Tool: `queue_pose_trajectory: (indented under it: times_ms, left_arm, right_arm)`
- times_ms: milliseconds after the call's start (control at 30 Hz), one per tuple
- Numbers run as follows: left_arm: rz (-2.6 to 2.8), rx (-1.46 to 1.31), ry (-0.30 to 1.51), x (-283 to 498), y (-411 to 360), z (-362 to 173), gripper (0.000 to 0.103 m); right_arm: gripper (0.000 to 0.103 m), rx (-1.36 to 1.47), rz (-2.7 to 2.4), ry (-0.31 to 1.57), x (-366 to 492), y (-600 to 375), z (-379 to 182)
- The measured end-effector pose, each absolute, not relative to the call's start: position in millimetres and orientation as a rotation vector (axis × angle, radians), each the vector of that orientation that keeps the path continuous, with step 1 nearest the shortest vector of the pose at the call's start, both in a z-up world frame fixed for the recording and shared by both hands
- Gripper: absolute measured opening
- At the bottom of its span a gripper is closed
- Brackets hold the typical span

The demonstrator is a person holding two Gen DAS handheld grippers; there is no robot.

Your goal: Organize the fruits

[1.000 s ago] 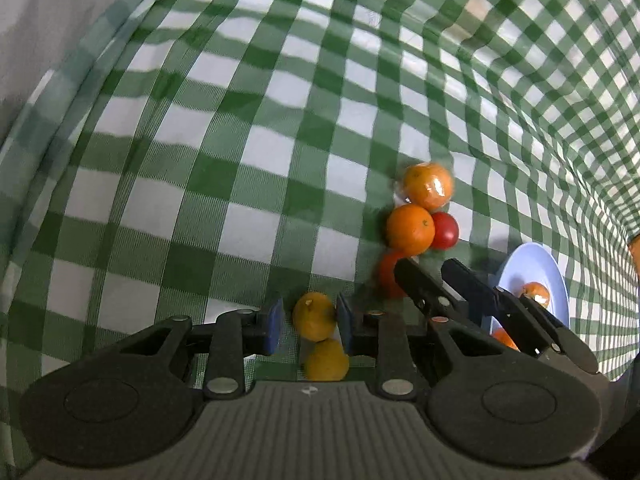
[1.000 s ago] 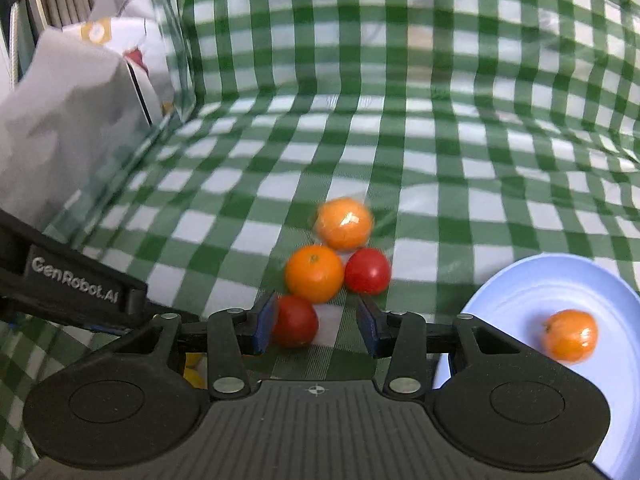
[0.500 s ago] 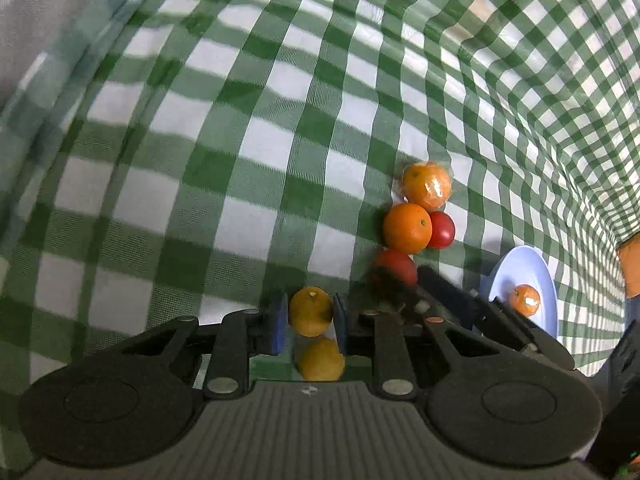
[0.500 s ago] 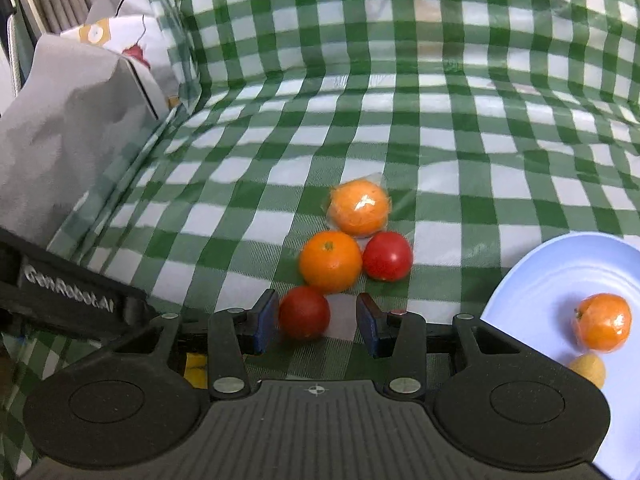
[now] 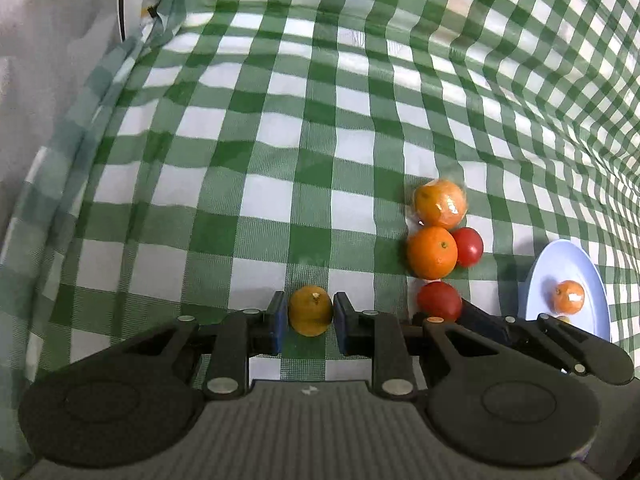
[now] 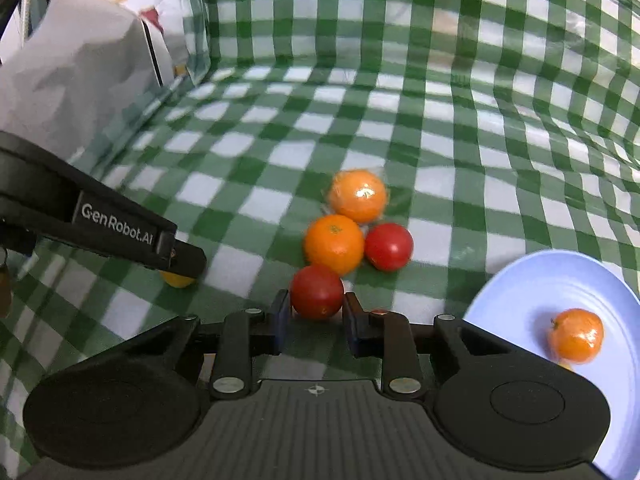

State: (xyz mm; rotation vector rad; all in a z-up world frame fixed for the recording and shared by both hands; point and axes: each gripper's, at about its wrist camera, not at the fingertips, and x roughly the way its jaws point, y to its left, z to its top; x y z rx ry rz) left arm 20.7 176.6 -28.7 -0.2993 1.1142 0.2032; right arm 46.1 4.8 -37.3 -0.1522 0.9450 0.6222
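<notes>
My left gripper [image 5: 310,320] is shut on a small yellow fruit [image 5: 310,310] just above the checked cloth. To its right lie a red tomato [image 5: 439,301], an orange [image 5: 432,252], a second tomato [image 5: 468,246] and a plastic-wrapped orange [image 5: 440,203]. My right gripper [image 6: 314,318] has its pads around the near red tomato [image 6: 317,291]; the grip looks loose. Behind it lie the orange [image 6: 334,243], the other tomato [image 6: 389,246] and the wrapped orange [image 6: 358,195]. A blue plate [image 6: 532,280] at right holds a mandarin [image 6: 576,335].
The left gripper's arm [image 6: 100,224] crosses the left of the right wrist view, with the yellow fruit [image 6: 176,280] under its tip. A grey bag [image 6: 72,64] stands at back left. The cloth rises as a wall behind. The plate also shows in the left wrist view [image 5: 560,264].
My left gripper closed on the yellow fruit and lifted it away from a second yellow one. My right gripper moved forward until the near tomato sat between its pads, which narrowed.
</notes>
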Motion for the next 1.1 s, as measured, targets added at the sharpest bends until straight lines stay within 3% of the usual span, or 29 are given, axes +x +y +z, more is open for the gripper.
queue_pose_trajectory:
  times_ms: [367,1100]
  left_arm:
    - [0.198,-0.272,1.12,24.3,171.2,-33.3,0.027]
    - [0.2,-0.22,1.019,27.1,146.9,-8.1,0.027]
  right_arm:
    - [0.031,-0.132,0.621,0.944,46.8,6.2,-45.3]
    - [0.029,-0.044,0.549,0.798,40.4,-31.5,-9.5]
